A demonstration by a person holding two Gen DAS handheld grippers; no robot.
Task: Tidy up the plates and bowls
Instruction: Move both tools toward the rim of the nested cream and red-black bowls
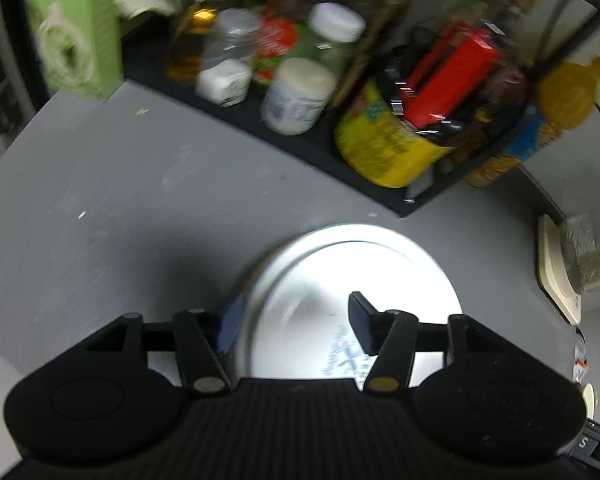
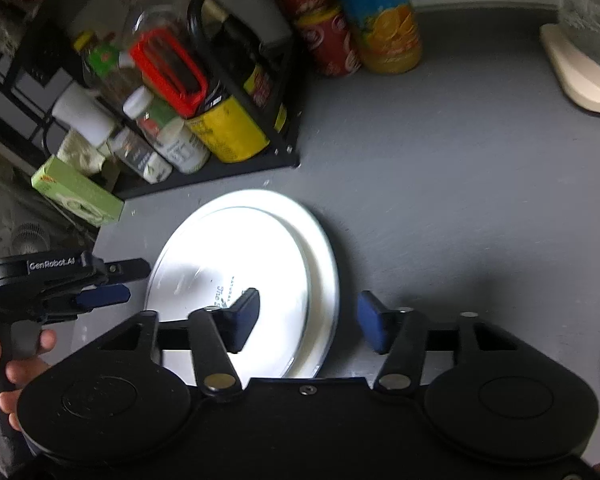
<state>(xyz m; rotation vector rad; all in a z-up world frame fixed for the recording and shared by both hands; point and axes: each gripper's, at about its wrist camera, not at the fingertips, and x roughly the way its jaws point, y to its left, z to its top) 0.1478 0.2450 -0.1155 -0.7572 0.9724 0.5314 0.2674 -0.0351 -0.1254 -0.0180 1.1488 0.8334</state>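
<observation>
A stack of white plates (image 1: 352, 264) lies on the grey counter, a smaller plate on a wider one. My left gripper (image 1: 292, 320) is open over the stack's near left rim, one finger outside the rim and one above the plate. In the right wrist view the same stack (image 2: 240, 240) lies ahead. My right gripper (image 2: 308, 320) is open with its fingers straddling the stack's right edge. The left gripper (image 2: 104, 284) shows there at the stack's left side, held by a hand.
A black wire rack (image 1: 320, 148) with jars, bottles and a yellow tin stands behind the plates. A green box (image 1: 76, 28) is at the far left. Two tall cans (image 2: 360, 16) stand beside the rack. A cream board (image 2: 580, 76) sits at the right.
</observation>
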